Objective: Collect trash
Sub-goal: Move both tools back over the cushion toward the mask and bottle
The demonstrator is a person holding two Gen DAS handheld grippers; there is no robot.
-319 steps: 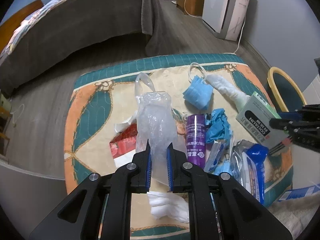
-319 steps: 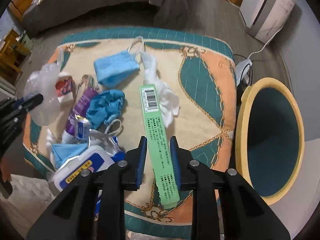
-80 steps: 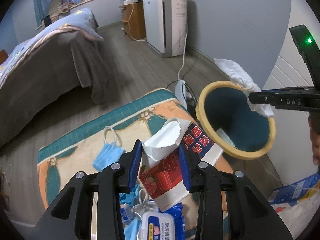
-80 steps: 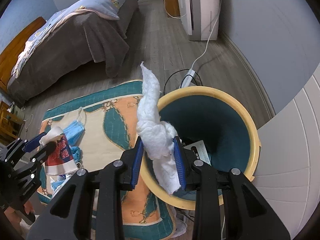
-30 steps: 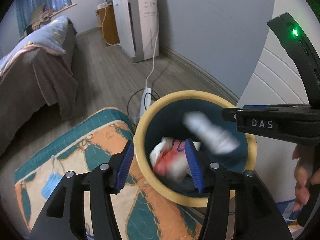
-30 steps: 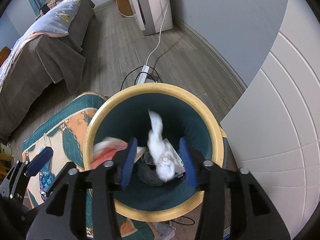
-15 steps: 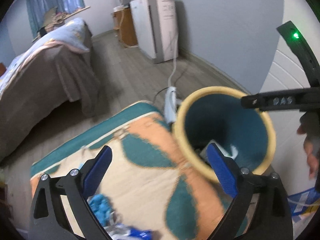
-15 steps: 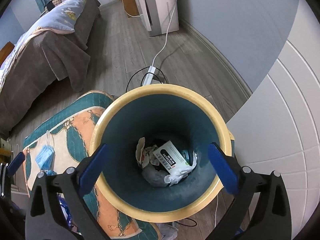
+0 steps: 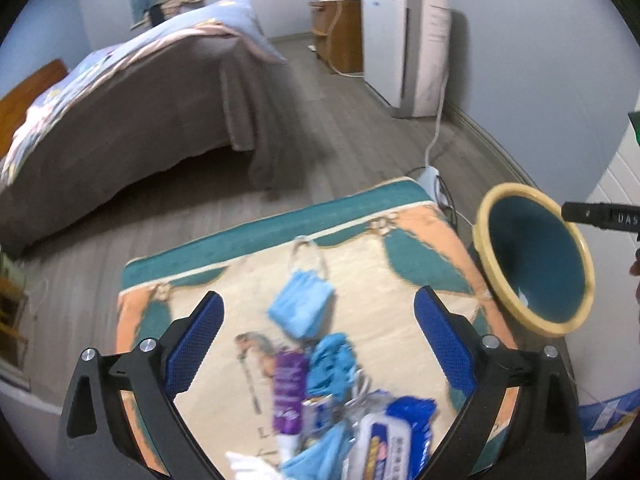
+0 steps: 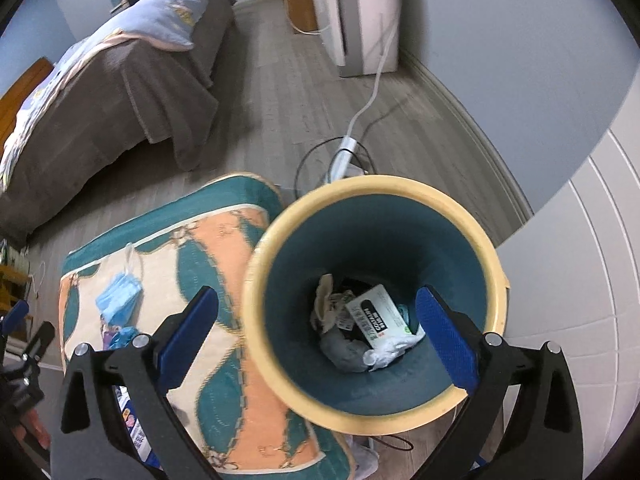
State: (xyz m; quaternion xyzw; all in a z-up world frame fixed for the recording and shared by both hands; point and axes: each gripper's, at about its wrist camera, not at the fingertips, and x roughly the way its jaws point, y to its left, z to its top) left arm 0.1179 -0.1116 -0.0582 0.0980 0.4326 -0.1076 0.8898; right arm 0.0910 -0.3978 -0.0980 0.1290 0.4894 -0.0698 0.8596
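Both tongs gape empty, the right tongs [image 10: 316, 328] above the bin [image 10: 256, 280], the left tongs [image 9: 318, 344] facing the remaining litter such as the blue mask [image 9: 302, 310], ready to grab more.

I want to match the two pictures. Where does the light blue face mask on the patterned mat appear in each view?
Left wrist view: the light blue face mask lies near the picture's middle, on the mat, between the open fingers.
Right wrist view: it is small at the left, near the mat's far end.
Shared landmark: the yellow-rimmed bin, right in the left view, central in the right.
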